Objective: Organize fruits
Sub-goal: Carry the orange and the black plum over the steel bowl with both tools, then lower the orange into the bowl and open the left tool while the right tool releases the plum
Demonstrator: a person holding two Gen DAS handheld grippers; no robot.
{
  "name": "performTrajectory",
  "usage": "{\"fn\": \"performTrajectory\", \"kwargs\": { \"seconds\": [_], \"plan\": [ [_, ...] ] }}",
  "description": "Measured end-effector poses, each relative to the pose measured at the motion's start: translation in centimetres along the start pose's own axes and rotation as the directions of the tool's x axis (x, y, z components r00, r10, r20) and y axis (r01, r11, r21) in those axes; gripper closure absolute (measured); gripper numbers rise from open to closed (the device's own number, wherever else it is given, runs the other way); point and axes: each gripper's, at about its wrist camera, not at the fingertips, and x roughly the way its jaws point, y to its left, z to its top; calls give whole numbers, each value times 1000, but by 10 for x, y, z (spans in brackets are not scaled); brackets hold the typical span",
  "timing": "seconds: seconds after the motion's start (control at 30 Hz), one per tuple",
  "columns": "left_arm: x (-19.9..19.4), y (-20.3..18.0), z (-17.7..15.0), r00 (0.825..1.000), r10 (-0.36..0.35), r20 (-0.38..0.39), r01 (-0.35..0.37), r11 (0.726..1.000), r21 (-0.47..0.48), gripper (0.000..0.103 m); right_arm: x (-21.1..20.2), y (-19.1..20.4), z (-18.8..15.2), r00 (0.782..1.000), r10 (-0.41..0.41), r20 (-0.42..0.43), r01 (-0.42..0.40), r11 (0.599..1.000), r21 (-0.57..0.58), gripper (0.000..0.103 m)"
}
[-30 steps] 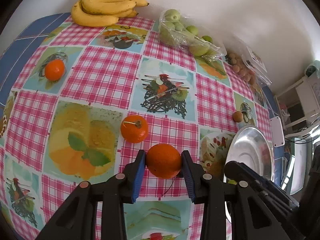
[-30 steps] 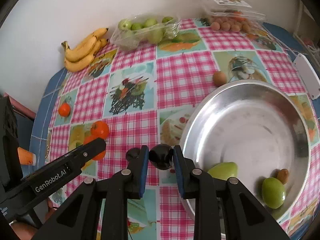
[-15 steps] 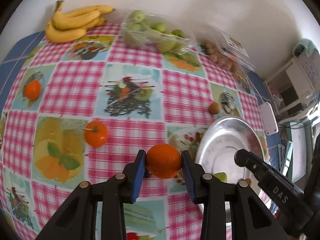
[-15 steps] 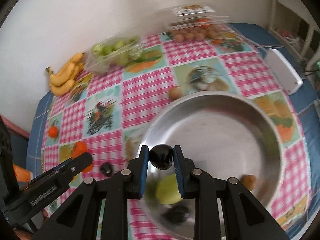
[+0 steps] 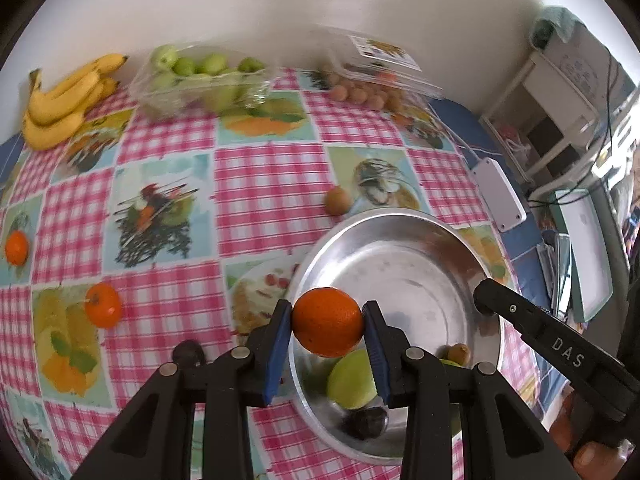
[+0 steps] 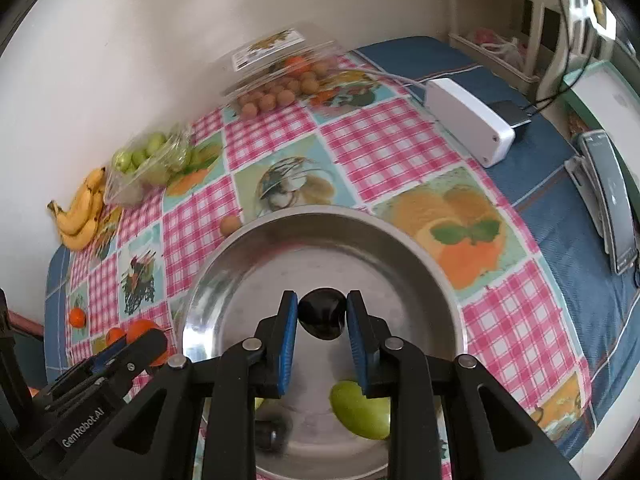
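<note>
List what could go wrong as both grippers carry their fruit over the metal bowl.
1. The dark plum in the right gripper could land on the green fruit below and bruise it.
2. The orange in the left gripper hangs near the metal bowl rim; released now, it might bounce out.

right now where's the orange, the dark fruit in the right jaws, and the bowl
orange (image 5: pixel 327 321), left wrist view, middle of its peel
dark fruit (image 6: pixel 322 313), right wrist view, middle of its front
bowl (image 6: pixel 320 215), right wrist view, bare far rim
</note>
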Motion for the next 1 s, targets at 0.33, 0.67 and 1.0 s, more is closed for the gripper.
{"fn": "performTrajectory", "kwargs": {
  "seconds": [0.33, 0.67, 1.0],
  "plan": [
    [20, -10, -10, 999, 0, -35, 1, 999, 32, 64, 9, -9, -1, 999, -14, -35, 15, 1000, 15, 77],
    [24, -13, -13, 999, 11, -35, -9, 999, 46, 64, 28, -8, -8, 995, -32, -92, 33, 999, 13, 77],
    [34, -14, -15, 999, 18, -51, -15, 999, 52, 64, 42, -5, -11, 990, -49, -133, 48, 999, -6, 77]
  ]
}}
